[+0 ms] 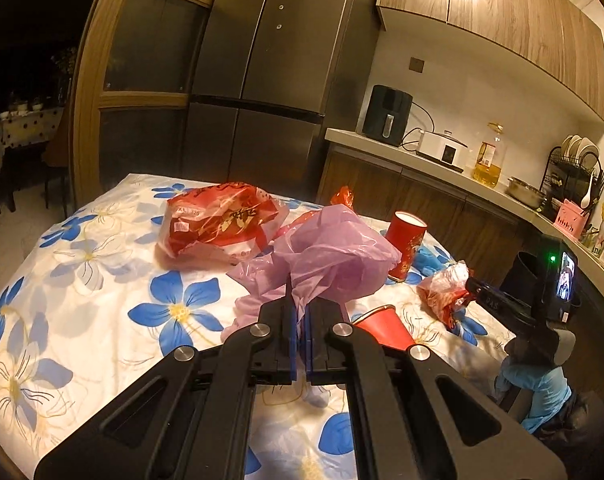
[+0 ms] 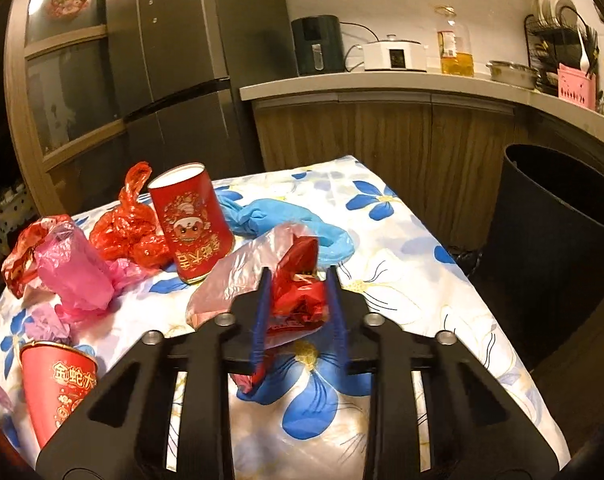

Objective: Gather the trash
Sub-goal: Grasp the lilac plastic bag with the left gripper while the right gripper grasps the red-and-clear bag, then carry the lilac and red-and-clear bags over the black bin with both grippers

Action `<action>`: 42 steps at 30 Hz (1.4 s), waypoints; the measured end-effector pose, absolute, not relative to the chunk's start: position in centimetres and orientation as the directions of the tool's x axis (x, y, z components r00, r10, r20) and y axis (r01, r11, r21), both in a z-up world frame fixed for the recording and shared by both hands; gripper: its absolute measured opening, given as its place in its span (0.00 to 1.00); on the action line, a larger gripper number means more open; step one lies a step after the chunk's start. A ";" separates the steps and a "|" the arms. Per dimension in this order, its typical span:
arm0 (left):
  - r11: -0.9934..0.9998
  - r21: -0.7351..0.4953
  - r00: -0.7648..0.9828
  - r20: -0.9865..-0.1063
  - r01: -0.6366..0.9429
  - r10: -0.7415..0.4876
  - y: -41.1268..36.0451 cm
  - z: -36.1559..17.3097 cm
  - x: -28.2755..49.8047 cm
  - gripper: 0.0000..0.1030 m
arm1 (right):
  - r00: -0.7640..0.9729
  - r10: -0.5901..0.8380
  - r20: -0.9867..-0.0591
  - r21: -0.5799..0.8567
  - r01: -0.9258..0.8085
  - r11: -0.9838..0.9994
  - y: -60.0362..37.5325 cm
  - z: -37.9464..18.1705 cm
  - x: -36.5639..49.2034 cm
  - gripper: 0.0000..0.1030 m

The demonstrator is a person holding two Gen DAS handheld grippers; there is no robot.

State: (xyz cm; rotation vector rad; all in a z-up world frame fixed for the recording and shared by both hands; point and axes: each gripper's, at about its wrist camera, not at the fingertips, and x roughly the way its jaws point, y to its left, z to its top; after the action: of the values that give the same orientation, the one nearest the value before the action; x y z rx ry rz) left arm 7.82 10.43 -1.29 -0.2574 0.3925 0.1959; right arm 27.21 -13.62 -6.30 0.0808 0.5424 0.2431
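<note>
Both hands are loaded right now. The left gripper [image 1: 300, 320] has its fingers pinched tight on a fold of the purple plastic bag [image 1: 334, 256], which billows up and away from the tips over the flowered counter [image 1: 101, 280]. The right gripper [image 2: 297, 304] has a crumpled red wrapper [image 2: 297, 284] clamped between its fingers, just above the cloth. The black trash bin [image 2: 554, 248] stands off the counter's right edge, so I'd say the right hand is clearly nearer and should swing that way.

Purple bag [image 1: 334, 256] pinched; wrapper [image 2: 297, 292] gripped
</note>
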 end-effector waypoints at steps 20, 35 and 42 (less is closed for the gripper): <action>0.975 -0.184 0.946 -0.319 -0.124 0.060 5.3 3.0 9.3 0.02 | 0.871 0.319 -0.373 0.211 -0.255 0.944 -18.1 -1.6 22.2 0.06; 0.986 -0.168 0.941 -0.335 -0.011 -0.047 -1.5 3.6 12.9 0.02 | 0.849 0.350 -0.397 0.230 -0.277 0.933 -21.6 -2.5 21.3 0.03; 0.989 -0.150 0.935 -0.349 -0.001 -0.052 -2.5 3.3 13.6 0.02 | 0.842 0.361 -0.402 0.242 -0.282 0.928 -22.3 -3.1 21.0 0.02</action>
State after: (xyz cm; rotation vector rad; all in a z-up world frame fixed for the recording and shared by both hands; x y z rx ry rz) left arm 13.59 -2.55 3.31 -0.1496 0.3605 -0.0259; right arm 20.95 -22.27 -3.06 0.1759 0.4581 0.3415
